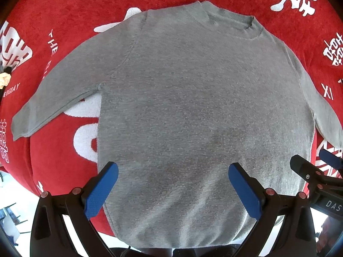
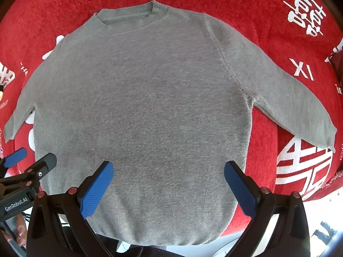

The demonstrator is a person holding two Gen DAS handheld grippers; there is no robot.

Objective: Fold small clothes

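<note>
From the left wrist view, your left gripper (image 1: pixel 173 184) hangs with its blue pads spread wide and nothing between them, low over the hem end of the grey sweater (image 1: pixel 193 107). The sweater lies flat and face up on the red cloth (image 1: pixel 64 42) with white lettering, collar away from you, both sleeves angled outward. Your right gripper (image 1: pixel 308 162) shows at the right edge, near the hem corner.

From the right wrist view, your right gripper (image 2: pixel 168 183) is likewise spread wide and empty above the lower body of the sweater (image 2: pixel 150 96). The right sleeve (image 2: pixel 300 107) lies clear of the body on the cloth.

No fold looks begun. The risks: the plush cloth under the knit could get pinched together with the sweater and lift along with it; and pinching only the top layer would let the layers separate and leave a skewed fold.
</note>
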